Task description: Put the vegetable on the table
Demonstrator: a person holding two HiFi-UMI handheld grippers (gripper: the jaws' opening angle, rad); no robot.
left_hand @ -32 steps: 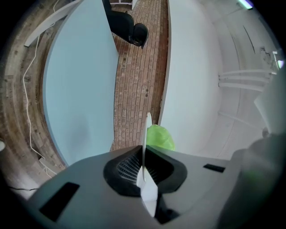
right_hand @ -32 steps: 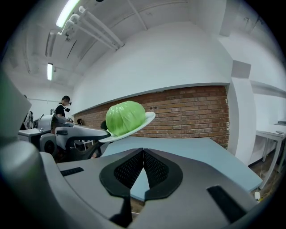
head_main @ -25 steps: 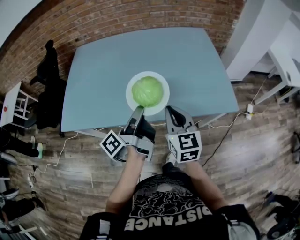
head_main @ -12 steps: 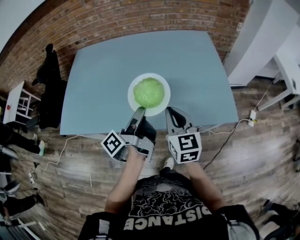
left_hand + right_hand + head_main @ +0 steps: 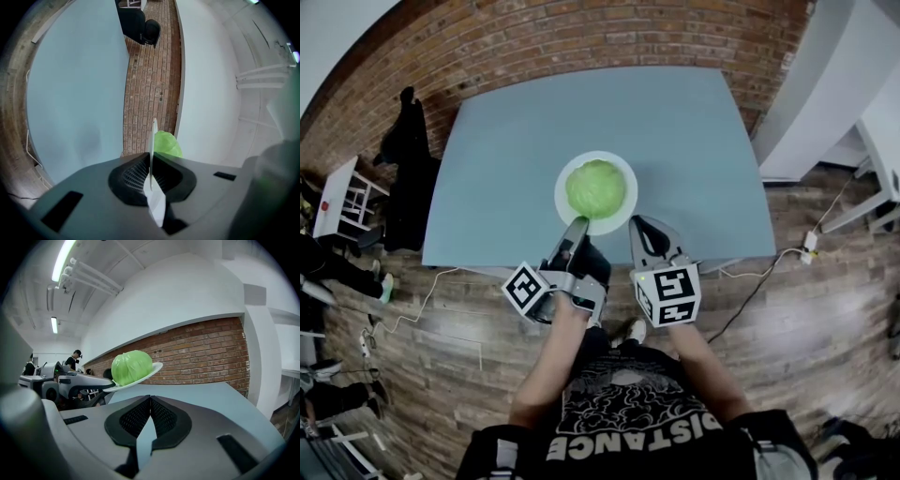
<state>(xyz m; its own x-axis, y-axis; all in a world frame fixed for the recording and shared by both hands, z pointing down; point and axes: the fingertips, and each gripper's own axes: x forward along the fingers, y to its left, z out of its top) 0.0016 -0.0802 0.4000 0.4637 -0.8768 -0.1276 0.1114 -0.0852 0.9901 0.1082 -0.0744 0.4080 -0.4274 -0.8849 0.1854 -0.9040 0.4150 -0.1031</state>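
A round green cabbage (image 5: 595, 187) lies on a white plate (image 5: 620, 214) over the near edge of the grey-blue table (image 5: 694, 141). My left gripper (image 5: 577, 226) is shut on the plate's near rim. In the left gripper view the plate (image 5: 153, 136) shows edge-on between the jaws, the cabbage (image 5: 166, 144) just beyond. In the right gripper view the plate (image 5: 152, 369) sits tilted above the tabletop with the cabbage (image 5: 131, 366) on it. My right gripper (image 5: 639, 226) is shut and holds nothing, just right of the plate.
A brick wall (image 5: 581, 37) runs behind the table. A black chair with clothing (image 5: 405, 178) and a small white stand (image 5: 342, 197) are at the left. White furniture (image 5: 853, 112) stands at the right. Cables (image 5: 769, 272) lie on the wooden floor.
The head view has shifted a little. The plate, cabbage and both grippers keep their places relative to each other.
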